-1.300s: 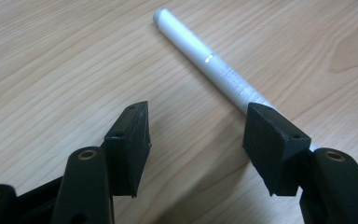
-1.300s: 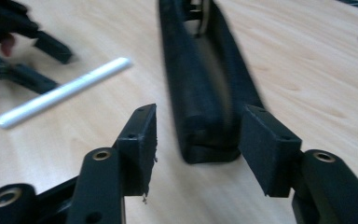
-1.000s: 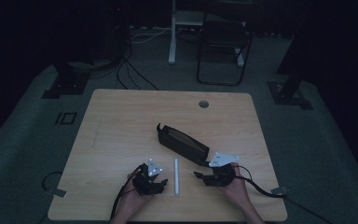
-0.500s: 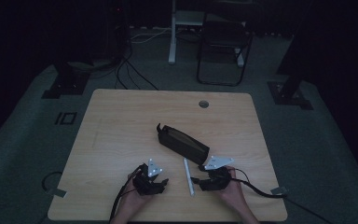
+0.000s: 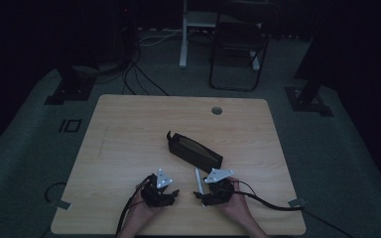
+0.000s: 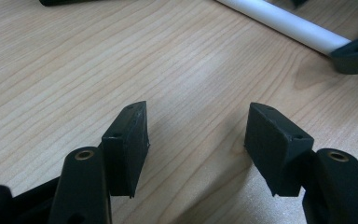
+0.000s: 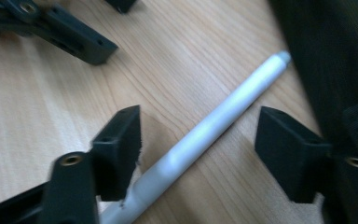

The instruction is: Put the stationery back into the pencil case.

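The right gripper (image 7: 198,154), jaws just opening, is straddling the white pen (image 7: 205,135) lying ungrasped just beside the black pouch (image 5: 194,151), while the left gripper (image 6: 196,135) is resting apart, empty.

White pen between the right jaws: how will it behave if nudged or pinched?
The pen is a smooth round barrel lying flat on the table, so it probably rolls when nudged. It looks stiff and light. Its glossy surface may slip between the pads unless pinched square across.
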Demonstrator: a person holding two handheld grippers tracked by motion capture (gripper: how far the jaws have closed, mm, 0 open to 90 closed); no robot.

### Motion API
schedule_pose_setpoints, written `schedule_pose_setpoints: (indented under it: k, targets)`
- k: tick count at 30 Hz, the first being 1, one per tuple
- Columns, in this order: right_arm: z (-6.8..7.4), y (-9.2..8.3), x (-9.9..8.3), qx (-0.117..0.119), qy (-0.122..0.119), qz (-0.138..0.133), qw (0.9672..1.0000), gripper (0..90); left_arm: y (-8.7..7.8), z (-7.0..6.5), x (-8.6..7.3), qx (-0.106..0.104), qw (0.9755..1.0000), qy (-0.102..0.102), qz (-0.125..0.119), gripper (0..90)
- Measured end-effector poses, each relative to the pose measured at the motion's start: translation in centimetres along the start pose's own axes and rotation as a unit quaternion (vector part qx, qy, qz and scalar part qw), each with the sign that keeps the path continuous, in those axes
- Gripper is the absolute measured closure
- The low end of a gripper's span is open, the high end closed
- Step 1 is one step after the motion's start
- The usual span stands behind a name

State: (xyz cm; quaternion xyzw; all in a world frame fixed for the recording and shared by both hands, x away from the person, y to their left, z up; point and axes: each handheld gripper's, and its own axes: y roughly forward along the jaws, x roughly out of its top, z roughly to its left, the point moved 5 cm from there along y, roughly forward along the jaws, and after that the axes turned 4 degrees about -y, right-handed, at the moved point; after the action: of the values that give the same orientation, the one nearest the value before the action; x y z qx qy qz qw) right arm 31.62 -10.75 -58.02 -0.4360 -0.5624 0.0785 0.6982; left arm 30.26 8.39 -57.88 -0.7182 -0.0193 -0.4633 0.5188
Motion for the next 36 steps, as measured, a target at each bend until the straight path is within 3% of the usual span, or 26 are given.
schedule_pose_setpoints:
  k: [2,8,15,17,20,25,29,36]
  targets:
    - [0.0,0.1,-0.1,-0.003,-0.002,0.002,1.0,37.6,0.0,0.0,0.0,-0.001,1.0,0.001,0.0,40.1]
    - [-0.9,-0.8,-0.5,-0.009,-0.001,0.012,0.9999,61.6,0.0,0.1,-0.1,-0.001,1.0,0.0,-0.007,40.0]
    - [-1.3,-1.3,-0.9,-0.016,-0.006,0.023,0.9996,69.1,0.0,0.6,-0.1,0.001,1.0,-0.002,-0.006,39.9]
    - [-1.8,-1.9,-1.3,-0.02,-0.002,0.03,0.9993,75.7,0.0,1.0,-0.1,0.006,1.0,-0.006,-0.005,39.9]
    - [-2.1,-2.1,-1.5,-0.02,0.001,0.033,0.9992,76.9,-0.1,1.5,-0.1,0.011,0.9998,-0.012,-0.005,39.9]
    - [-2.3,-2.4,-1.8,-0.017,0.002,0.036,0.9992,77.9,-0.2,3.5,-0.1,0.033,0.9988,-0.035,-0.007,39.8]
    - [-2.4,-2.5,-1.9,-0.016,0.0,0.036,0.9992,78.1,-0.2,4.5,-0.4,0.046,0.9974,-0.048,-0.028,38.9]
    - [-2.4,-2.6,-1.9,-0.015,-0.002,0.035,0.9993,78.5,-0.1,4.9,-0.3,0.062,0.9955,-0.063,-0.034,36.1]
